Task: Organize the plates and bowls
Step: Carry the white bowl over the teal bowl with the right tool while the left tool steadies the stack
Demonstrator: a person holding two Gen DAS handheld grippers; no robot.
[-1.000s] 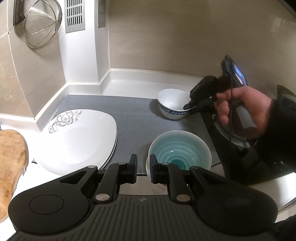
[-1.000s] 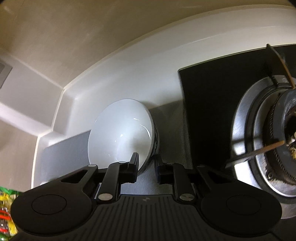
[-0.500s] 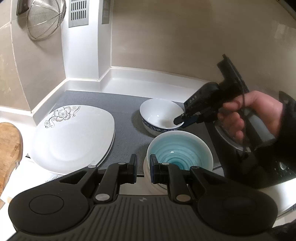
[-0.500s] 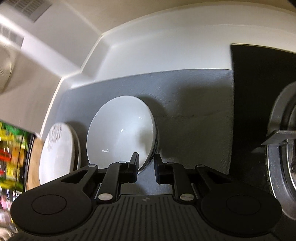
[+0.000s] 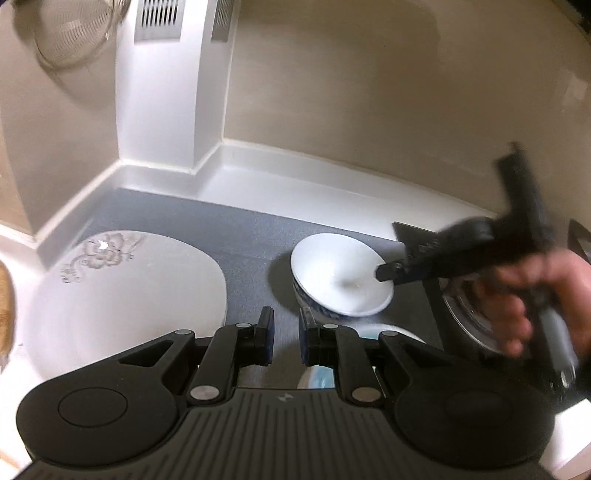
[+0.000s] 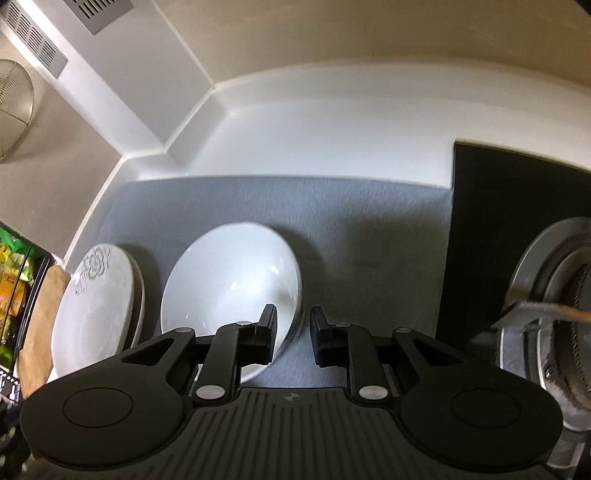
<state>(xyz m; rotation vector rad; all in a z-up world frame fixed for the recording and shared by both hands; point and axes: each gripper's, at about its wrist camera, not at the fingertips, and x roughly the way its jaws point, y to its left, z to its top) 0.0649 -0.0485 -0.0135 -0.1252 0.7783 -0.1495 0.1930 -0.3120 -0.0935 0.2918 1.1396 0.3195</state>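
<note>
A small white bowl with a blue-patterned outside (image 5: 341, 282) (image 6: 231, 282) is held tilted above the grey mat by my right gripper (image 6: 293, 334) (image 5: 386, 275), which is shut on its rim, one finger inside and one outside. A teal-glazed bowl (image 5: 317, 374) sits just below it, mostly hidden behind my left gripper (image 5: 283, 336). My left gripper is nearly closed and empty, hovering at the near edge of the mat. A white flowered plate (image 5: 122, 291) (image 6: 94, 299) lies at the left.
The grey mat (image 5: 240, 236) covers the counter up to a white backsplash ledge (image 6: 332, 129). A black gas stove with a burner (image 6: 546, 295) is at the right. A wooden board (image 6: 38, 332) lies left of the plate. A metal strainer (image 5: 70, 33) hangs on the wall.
My right gripper has carried the white bowl left and nearer, from the back of the mat to above the teal bowl. My left gripper has moved forward, covering most of the teal bowl.
</note>
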